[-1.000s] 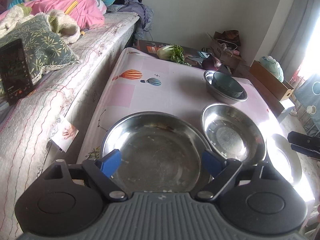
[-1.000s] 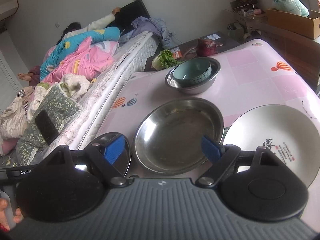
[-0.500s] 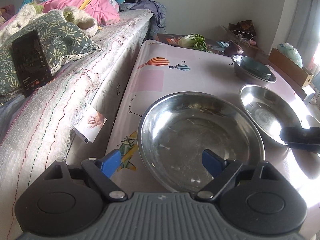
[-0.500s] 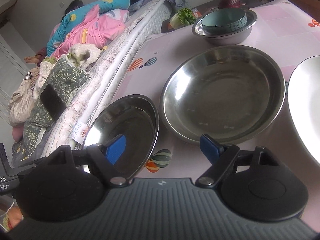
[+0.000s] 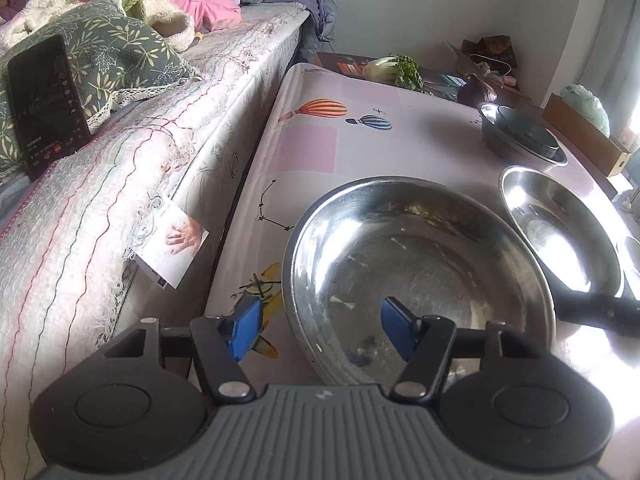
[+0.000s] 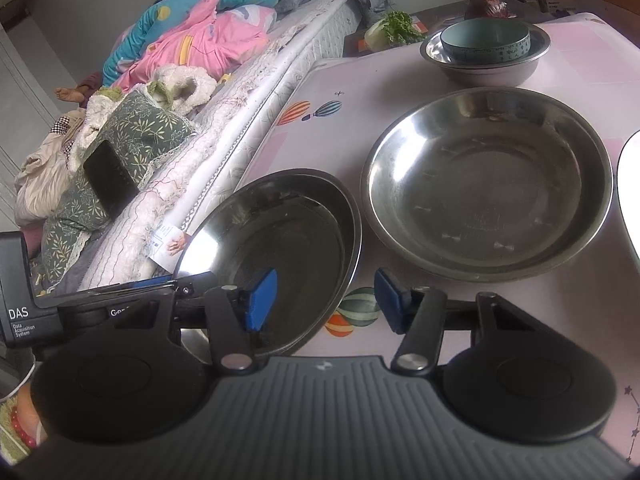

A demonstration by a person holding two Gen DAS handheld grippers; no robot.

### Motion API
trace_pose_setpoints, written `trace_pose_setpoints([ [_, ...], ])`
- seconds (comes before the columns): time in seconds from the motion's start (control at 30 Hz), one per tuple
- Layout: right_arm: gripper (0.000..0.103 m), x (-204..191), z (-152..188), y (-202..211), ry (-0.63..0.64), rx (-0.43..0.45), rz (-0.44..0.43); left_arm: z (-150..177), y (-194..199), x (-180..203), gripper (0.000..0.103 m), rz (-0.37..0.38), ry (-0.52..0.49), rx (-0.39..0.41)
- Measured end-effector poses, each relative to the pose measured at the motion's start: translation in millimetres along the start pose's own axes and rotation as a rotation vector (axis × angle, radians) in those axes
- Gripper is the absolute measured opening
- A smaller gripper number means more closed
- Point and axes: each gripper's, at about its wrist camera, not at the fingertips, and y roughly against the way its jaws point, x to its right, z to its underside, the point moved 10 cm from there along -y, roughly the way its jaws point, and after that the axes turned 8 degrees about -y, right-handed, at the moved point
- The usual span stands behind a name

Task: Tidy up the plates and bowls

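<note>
I have both grippers down at one steel dish (image 5: pixel 420 264) near the bed-side edge of the table (image 5: pixel 308 148). My left gripper (image 5: pixel 322 328) straddles the dish's left rim, one blue pad outside over the tablecloth and the other inside above the dish floor; its jaws have just been closing, but the pads still stand clear of the metal, so they are apart with the rim between them. In the right wrist view the same dish (image 6: pixel 280 248) sits at lower left, and my right gripper (image 6: pixel 324 300) straddles its right rim the same way, left pad inside, right pad outside over a printed balloon. Those jaws have also just been closing, and I see no pad pressing the rim, so apart as well. A dark finger of the right gripper reaches across the gap between the two dishes in the left wrist view. Just beside this dish, to its right, lies a second steel dish (image 6: pixel 488 184), wider in the right view and empty. Farther back stands a steel bowl (image 6: pixel 486 62) with a blue-green bowl (image 6: pixel 486 42) nested inside it. A white plate (image 6: pixel 630 200) shows at the right edge. Beyond the table, a leafy vegetable (image 5: pixel 394 70) lies on a low surface, and a phone (image 5: pixel 46 104) leans on a pillow on the bed (image 5: pixel 120 184).
</note>
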Motion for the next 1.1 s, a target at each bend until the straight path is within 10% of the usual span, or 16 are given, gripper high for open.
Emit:
trace_pose_setpoints([
  [0.37, 0.036, 17, 10, -19, -0.095, -0.028, -0.002, 4, -9, 1, 0.037, 0.008, -0.013, -0.036],
  [1.1, 0.025, 6, 9, -25, -0.072, -0.049, -0.029, 6, -6, 3, 0.035, 0.007, -0.014, -0.05],
])
